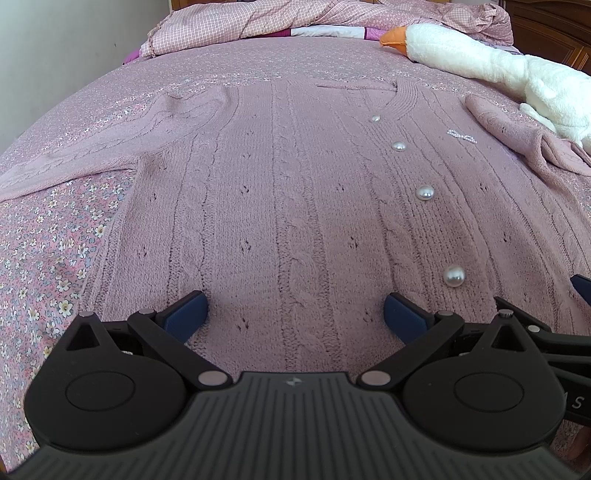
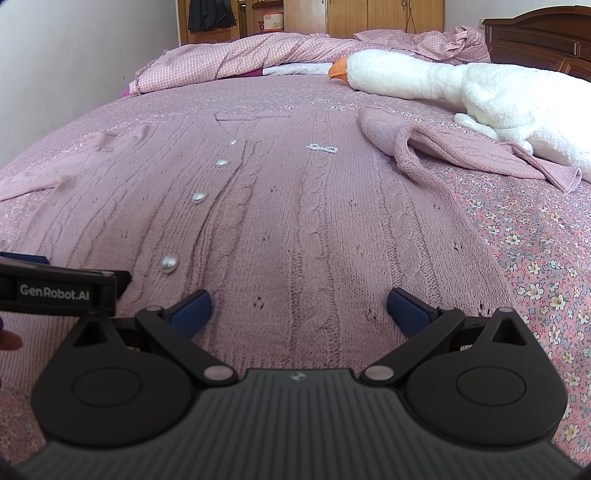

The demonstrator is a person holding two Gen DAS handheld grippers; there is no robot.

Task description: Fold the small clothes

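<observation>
A pink cable-knit cardigan (image 1: 295,206) (image 2: 295,221) with pearl buttons (image 1: 424,192) (image 2: 200,197) lies flat, front up, on the bed. Its left sleeve (image 1: 92,147) stretches out to the left; its right sleeve (image 2: 461,155) lies bunched beside the plush goose. My left gripper (image 1: 295,314) is open just above the hem, left of the button row. Over the hem to the right of the buttons my right gripper (image 2: 299,308) is open too. Neither holds anything. The left gripper's body (image 2: 55,290) shows at the right wrist view's left edge.
A white plush goose (image 1: 498,70) (image 2: 461,92) lies along the far right of the bed. A rumpled checked quilt (image 1: 240,26) (image 2: 240,62) is piled at the back. A floral sheet (image 1: 48,258) (image 2: 535,266) covers the bed. A dark wooden headboard (image 2: 539,40) stands at the right.
</observation>
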